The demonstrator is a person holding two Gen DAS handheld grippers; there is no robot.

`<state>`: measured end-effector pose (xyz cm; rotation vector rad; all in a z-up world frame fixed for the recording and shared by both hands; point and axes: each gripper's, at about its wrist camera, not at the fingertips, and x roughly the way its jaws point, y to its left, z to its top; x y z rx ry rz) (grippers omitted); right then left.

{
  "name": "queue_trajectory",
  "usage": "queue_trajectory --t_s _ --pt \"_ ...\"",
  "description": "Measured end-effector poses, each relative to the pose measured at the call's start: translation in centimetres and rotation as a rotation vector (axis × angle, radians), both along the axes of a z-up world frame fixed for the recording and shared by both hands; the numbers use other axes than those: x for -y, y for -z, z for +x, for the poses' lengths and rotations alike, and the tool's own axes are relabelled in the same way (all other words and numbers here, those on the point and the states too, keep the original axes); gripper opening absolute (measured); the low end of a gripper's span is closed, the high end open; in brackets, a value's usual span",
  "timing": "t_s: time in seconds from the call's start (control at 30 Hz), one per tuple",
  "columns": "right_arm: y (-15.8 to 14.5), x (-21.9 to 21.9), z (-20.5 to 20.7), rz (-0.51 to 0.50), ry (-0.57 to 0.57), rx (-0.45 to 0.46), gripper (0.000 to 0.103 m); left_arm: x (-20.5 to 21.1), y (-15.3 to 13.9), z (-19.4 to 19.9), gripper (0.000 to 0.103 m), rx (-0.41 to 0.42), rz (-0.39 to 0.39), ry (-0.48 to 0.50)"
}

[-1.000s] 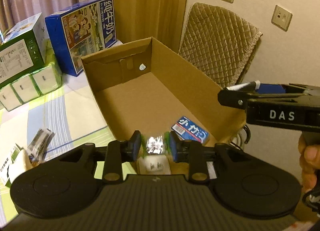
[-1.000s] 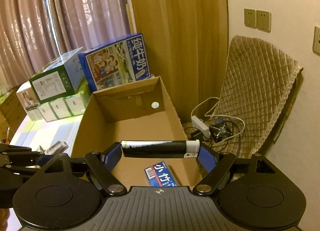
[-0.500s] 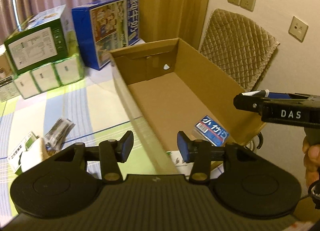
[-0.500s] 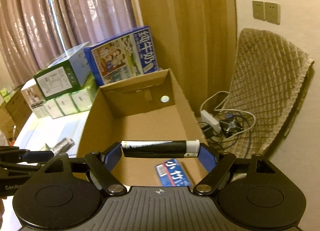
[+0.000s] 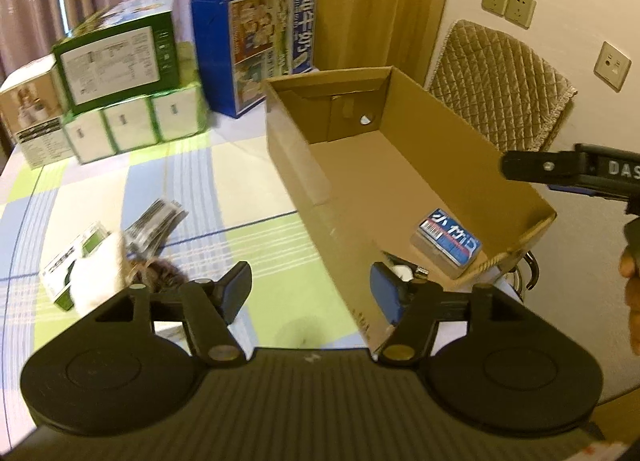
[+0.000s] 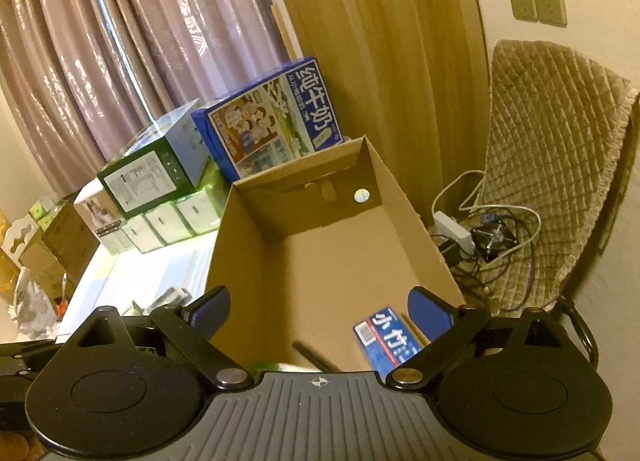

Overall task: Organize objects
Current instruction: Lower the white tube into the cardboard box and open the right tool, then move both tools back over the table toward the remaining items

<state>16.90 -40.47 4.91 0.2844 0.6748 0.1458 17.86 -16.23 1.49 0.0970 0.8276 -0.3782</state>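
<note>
While both grippers hang over the near end of the carton (image 5: 420,165), we see each with its fingers spread wide and nothing between them. Our left gripper (image 5: 310,293) straddles the carton's near left wall, one pad outside over the checked cloth (image 5: 224,197), the other inside. Our right gripper (image 6: 320,311) looks down into the carton from its near end; in the left view it shows as a black bar (image 5: 560,171) at the right edge, above the right wall.

Inside the carton, a blue packet (image 5: 448,239) lies flat in the near right corner. A dark tube (image 6: 312,357) lies at the near end, left of the packet, half hidden by the right gripper's body. A small white item (image 5: 402,271) sits by the left gripper's right pad; we cannot tell what it is.

On the cloth, left of the carton, lie a striped sachet (image 5: 156,221) and a green-and-white pack (image 5: 74,261). Stacked boxes (image 5: 120,77) and a blue milk case (image 5: 260,41) stand at the far side.
</note>
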Motion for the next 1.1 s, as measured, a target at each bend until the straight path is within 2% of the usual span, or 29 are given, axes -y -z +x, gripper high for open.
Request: queue_trajectory --t_s 0.33,0.53,0.67,0.83,1.0,1.1 --pt "-1.7 -3.1 -5.2 -0.012 -0.041 0.036 0.093 -4.8 -0.7 -4.7 0.074 0.018 0.020 -0.074" --pt "-2.5 -5.9 -8.3 -0.017 -0.082 0.059 0.097 -9.4 -1.4 -7.6 0.081 0.042 0.051 -0.137" --pt "-2.3 -8.0 -9.9 -0.028 -0.114 0.053 0.101 -12.6 -1.8 -9.0 0.086 0.050 0.061 -0.194" --pt "-1.6 -10.4 -11.0 -0.028 -0.152 0.029 0.101 -16.0 -2.1 -10.3 0.092 0.054 0.068 -0.251" --pt "-0.6 -12.7 -11.4 -0.038 -0.201 0.000 0.101 -18.1 -1.9 -11.3 0.101 0.062 0.097 -0.281" --pt "-0.1 -13.9 -11.6 -0.051 -0.229 -0.007 0.101 -19.0 -1.7 -11.7 0.102 0.056 0.106 -0.290"
